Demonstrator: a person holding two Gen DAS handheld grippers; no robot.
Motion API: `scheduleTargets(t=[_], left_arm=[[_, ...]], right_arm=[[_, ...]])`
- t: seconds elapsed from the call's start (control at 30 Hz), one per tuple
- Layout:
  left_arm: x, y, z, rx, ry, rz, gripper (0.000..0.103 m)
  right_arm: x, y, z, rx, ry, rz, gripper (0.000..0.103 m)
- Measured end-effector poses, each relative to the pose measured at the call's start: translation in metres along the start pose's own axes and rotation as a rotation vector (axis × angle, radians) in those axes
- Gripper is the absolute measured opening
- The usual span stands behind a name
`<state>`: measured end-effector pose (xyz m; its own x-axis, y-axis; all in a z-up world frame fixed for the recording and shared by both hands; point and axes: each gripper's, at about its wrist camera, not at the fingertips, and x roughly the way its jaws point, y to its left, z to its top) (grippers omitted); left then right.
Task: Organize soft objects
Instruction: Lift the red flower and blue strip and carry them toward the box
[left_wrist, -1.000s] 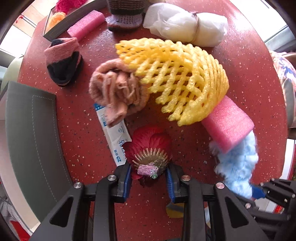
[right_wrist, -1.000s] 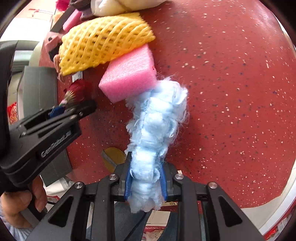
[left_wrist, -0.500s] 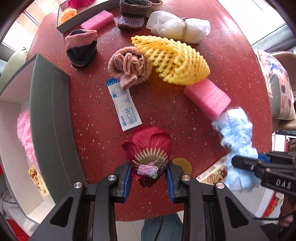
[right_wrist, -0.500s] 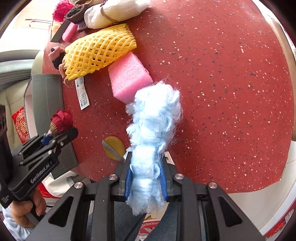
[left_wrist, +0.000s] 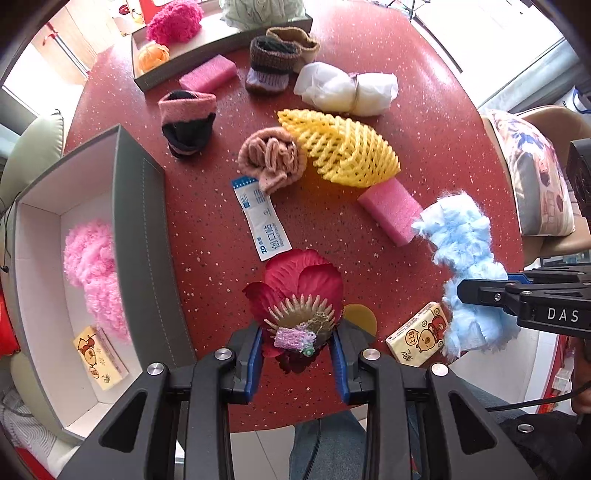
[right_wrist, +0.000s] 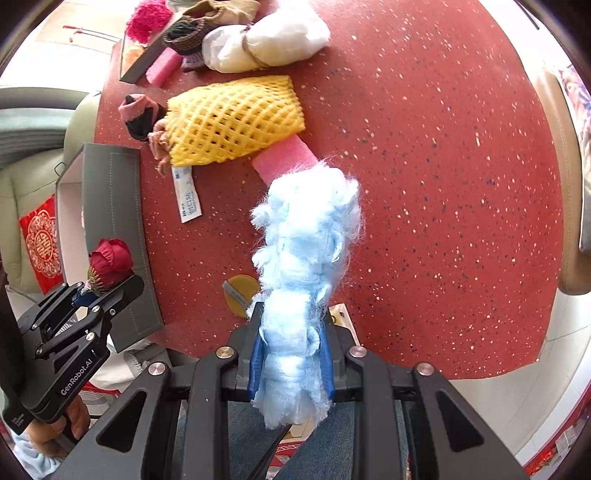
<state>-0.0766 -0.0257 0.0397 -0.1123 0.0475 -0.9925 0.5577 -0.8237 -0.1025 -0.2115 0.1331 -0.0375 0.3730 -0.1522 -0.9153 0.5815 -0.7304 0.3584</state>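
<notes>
Both grippers loaded, both lifted clear of the red desk (left_wrist: 424, 122). Left gripper (left_wrist: 297, 354): fingers closed on the red fabric flower (left_wrist: 301, 286), gripped at its gold-fringed base, petals fanning forward past the tips. Right gripper (right_wrist: 291, 363): fingers clamped on the pale blue fluffy piece (right_wrist: 306, 240), which stands out long and bushy ahead of them, its far end over the pink foam block (right_wrist: 286, 157).

Step in hand, as I read it: carry phase, two soft items picked and on their way to a container.

Grey open box (left_wrist: 138, 229) sits to the left of the left fingers, already holding a pink fluffy piece (left_wrist: 92, 258) and a small tissue pack (left_wrist: 99, 356).

Next move likely calls for swinging the flower leftward over the box wall, then opening. Blue piece probably follows; it must cross over the left gripper's path, so one at a time.

Still loose ahead of the fingers: yellow foam net (left_wrist: 343, 147), rolled socks, white bundle.
</notes>
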Motion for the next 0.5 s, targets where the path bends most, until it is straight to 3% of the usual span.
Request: scheduleTargets(t=[0.5], left_arm=[[-0.013,0.021,-0.003,-0.072,-0.095,-0.025,0.033]], right_arm=[[-0.01,0.062,0.013,-0.117,-0.049,-0.066,0.028]])
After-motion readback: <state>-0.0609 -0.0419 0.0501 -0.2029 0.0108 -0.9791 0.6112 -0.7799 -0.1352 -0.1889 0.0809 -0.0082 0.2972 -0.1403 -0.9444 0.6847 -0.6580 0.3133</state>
